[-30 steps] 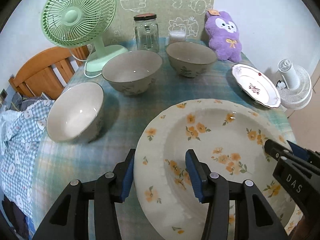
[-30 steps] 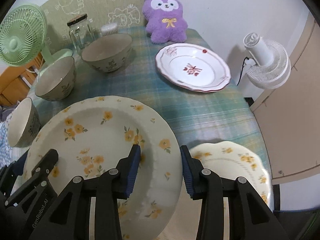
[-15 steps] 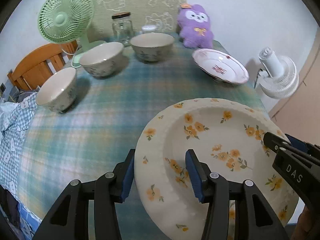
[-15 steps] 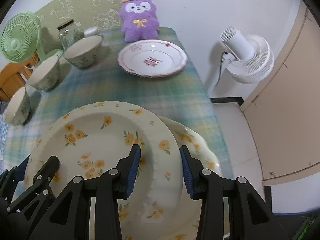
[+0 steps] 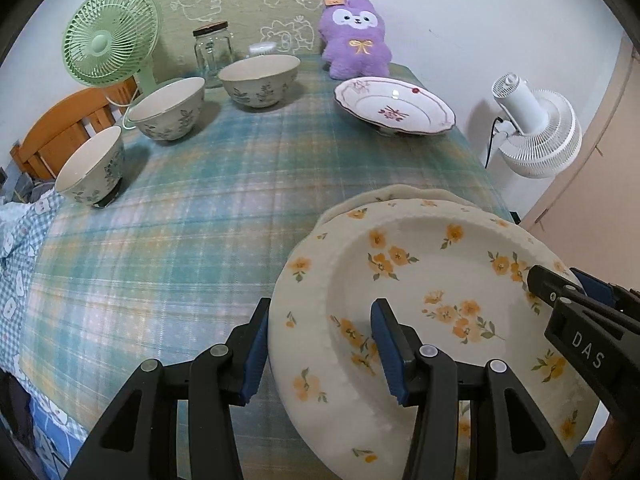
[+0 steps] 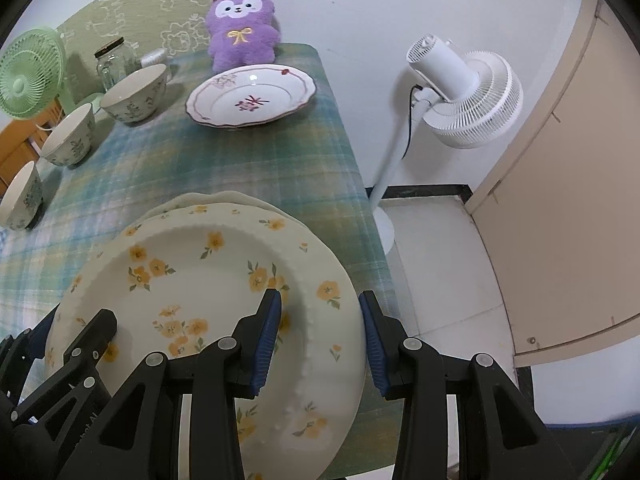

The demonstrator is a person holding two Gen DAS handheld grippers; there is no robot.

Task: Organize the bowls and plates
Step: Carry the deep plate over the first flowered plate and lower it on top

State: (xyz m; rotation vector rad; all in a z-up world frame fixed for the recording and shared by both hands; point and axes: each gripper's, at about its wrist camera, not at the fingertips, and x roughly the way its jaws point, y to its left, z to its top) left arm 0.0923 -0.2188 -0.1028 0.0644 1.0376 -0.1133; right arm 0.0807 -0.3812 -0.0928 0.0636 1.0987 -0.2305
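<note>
A cream plate with orange flowers hangs between both grippers, slightly tilted. My left gripper is shut on its left rim, and my right gripper is shut on its right rim. Directly beneath it lies a second cream plate at the table's near right corner, with only its far rim showing. A white plate with a red flower sits at the far right. Three floral bowls stand along the left side.
A green desk fan, a glass jar and a purple plush stand at the back of the plaid tablecloth. A white standing fan is beside the table's right edge. A wooden chair is at the left.
Both grippers carried the orange-flower plate to the right across the table. It now hangs over the second cream plate, and the bowls have dropped back to the left.
</note>
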